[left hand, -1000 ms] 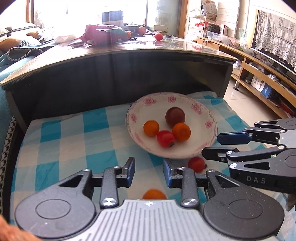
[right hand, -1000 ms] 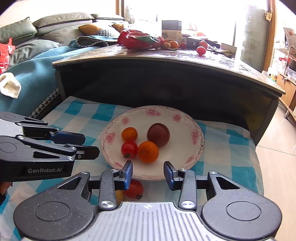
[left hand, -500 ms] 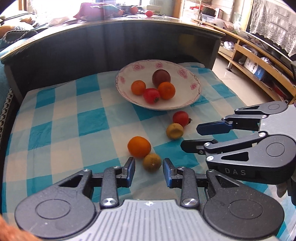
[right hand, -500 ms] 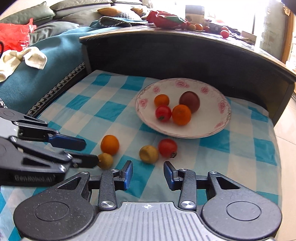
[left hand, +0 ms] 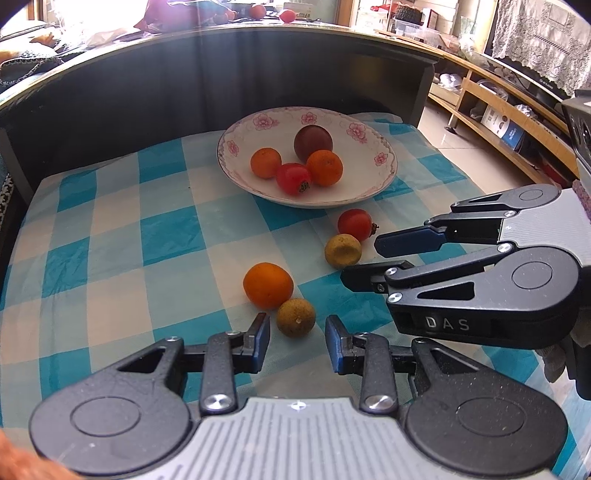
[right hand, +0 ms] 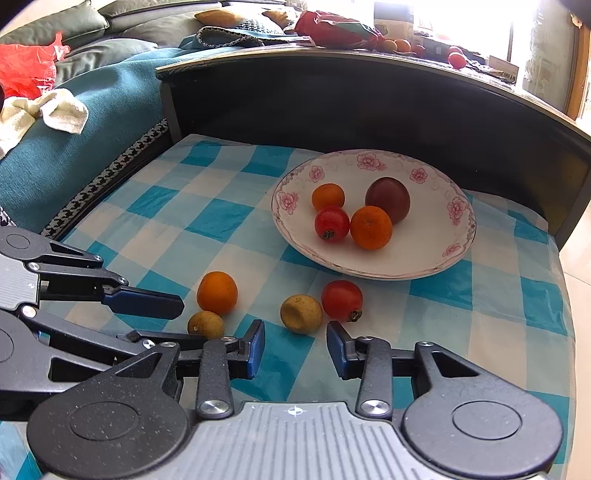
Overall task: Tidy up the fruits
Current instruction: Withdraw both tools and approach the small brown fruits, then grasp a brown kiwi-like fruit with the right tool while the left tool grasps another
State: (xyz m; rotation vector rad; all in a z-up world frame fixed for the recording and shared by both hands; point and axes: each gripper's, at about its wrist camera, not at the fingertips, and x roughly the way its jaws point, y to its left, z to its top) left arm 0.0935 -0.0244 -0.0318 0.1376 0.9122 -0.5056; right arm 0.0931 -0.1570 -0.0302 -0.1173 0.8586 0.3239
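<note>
A white flowered plate point(left hand: 384, 173) point(right hand: 461, 254) holds two oranges, a red tomato and a dark purple fruit. On the checked cloth in front of it lie an orange point(left hand: 267, 285) point(right hand: 217, 292), a brown longan point(left hand: 296, 317) point(right hand: 205, 324), a yellow-brown fruit point(left hand: 342, 250) point(right hand: 301, 314) and a red tomato point(left hand: 354, 224) point(right hand: 341, 300). My left gripper point(left hand: 297, 343) point(right hand: 155, 319) is open and empty, just short of the longan. My right gripper point(right hand: 295, 349) point(left hand: 369, 260) is open and empty, just short of the yellow-brown fruit.
A dark curved table point(left hand: 258, 66) overhangs the back of the cloth, with more fruit and a red bag point(right hand: 336, 31) on top. A teal sofa point(right hand: 92, 122) with a white rag lies left. Wooden shelves point(left hand: 509, 122) stand right.
Both grippers have pulled back from the plate and dropped lower; the four loose fruits, mostly hidden a second ago, now lie in full view before the open jaws.
</note>
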